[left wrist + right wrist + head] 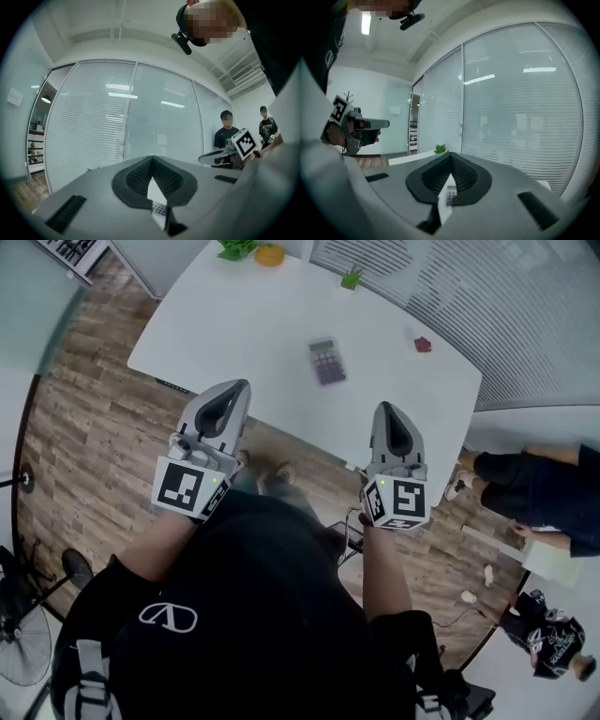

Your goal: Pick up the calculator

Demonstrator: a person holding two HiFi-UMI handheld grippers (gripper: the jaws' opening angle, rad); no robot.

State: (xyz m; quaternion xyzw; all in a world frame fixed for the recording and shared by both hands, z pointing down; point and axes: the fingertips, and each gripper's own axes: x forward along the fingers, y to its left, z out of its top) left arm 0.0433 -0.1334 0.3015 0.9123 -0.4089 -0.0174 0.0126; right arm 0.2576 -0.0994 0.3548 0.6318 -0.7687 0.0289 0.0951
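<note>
The calculator point(327, 361), grey with purple keys, lies flat on the white table point(244, 329), toward its middle. Both grippers are held side by side at the table's near edge, short of the calculator, pointing toward it. My left gripper point(238, 386) has its jaws together with nothing in them. My right gripper point(387, 408) is likewise shut and empty. In the left gripper view a slice of the calculator point(159, 209) shows through the gap behind the closed tips; the right gripper view shows the calculator point(450, 196) the same way.
On the table's far side stand a green plant point(237, 247), an orange object point(269, 254) and a small green plant point(352, 277); a red object point(423, 344) lies right of the calculator. People point(534, 484) stand at the right. A fan point(19, 643) is on the wood floor.
</note>
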